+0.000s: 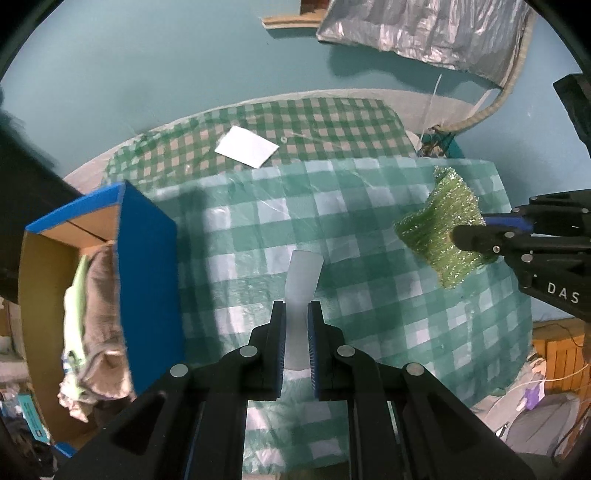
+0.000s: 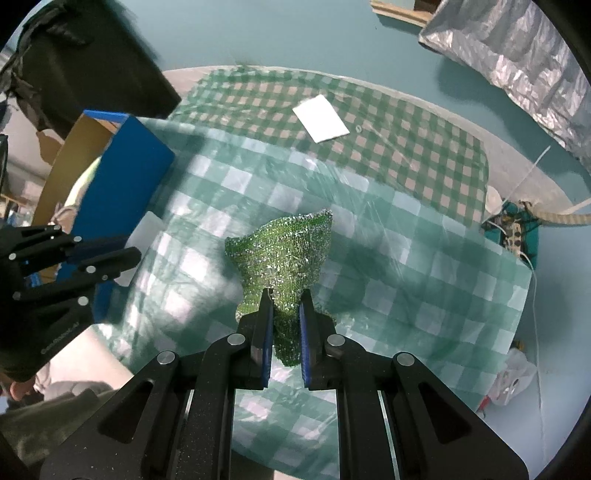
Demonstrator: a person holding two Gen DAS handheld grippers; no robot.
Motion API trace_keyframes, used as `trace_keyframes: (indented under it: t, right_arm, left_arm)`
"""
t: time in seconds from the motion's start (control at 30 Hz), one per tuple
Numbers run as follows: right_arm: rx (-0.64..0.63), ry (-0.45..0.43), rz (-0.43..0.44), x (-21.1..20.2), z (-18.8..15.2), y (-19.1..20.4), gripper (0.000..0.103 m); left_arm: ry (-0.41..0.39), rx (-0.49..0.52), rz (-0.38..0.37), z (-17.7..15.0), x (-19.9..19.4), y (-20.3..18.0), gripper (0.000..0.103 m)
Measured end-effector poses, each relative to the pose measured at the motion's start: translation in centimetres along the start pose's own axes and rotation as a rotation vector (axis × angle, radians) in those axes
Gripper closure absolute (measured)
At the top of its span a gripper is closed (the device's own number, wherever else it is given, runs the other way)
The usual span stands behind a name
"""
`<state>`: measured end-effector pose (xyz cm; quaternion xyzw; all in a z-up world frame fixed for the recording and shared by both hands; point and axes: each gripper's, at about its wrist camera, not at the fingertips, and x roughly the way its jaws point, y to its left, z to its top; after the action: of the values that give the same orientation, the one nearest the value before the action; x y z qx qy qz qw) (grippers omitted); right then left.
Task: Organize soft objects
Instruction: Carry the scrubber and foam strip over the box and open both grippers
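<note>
My left gripper (image 1: 297,307) is shut on a pale white foam sponge (image 1: 301,284) and holds it above the checked cloth, just right of the blue cardboard box (image 1: 147,280). My right gripper (image 2: 286,297) is shut on a glittery green scrub sponge (image 2: 284,254) and holds it above the cloth; the sponge also shows at the right of the left wrist view (image 1: 439,229). The box holds folded grey and light green cloths (image 1: 92,325). In the right wrist view the left gripper (image 2: 107,266) and its white sponge (image 2: 142,240) are at the left, next to the box (image 2: 122,173).
A round table carries a green checked cloth (image 1: 369,266) under clear plastic. A white card (image 1: 246,146) lies on its far part. A silver foil bag (image 1: 424,26) lies on the teal floor beyond. A power strip and cables (image 2: 513,236) lie at the table's right.
</note>
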<state>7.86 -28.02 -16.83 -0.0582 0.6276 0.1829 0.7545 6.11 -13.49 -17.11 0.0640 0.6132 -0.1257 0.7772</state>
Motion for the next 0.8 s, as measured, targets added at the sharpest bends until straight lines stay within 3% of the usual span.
trace_keyframes:
  t: [0.37,0.8]
  right_arm:
    - [-0.046,-0.044,0.021,-3.2,1.0,3.2,0.093]
    - [-0.136,-0.080,0.058,-5.5,2.6,8.4,0.093]
  left_arm:
    - [-0.040,-0.001,0.056,-0.6,-5.2,1.8,0.092]
    - [-0.054,-0.098,0.074,-2.9,-8.2,6.2,0.092]
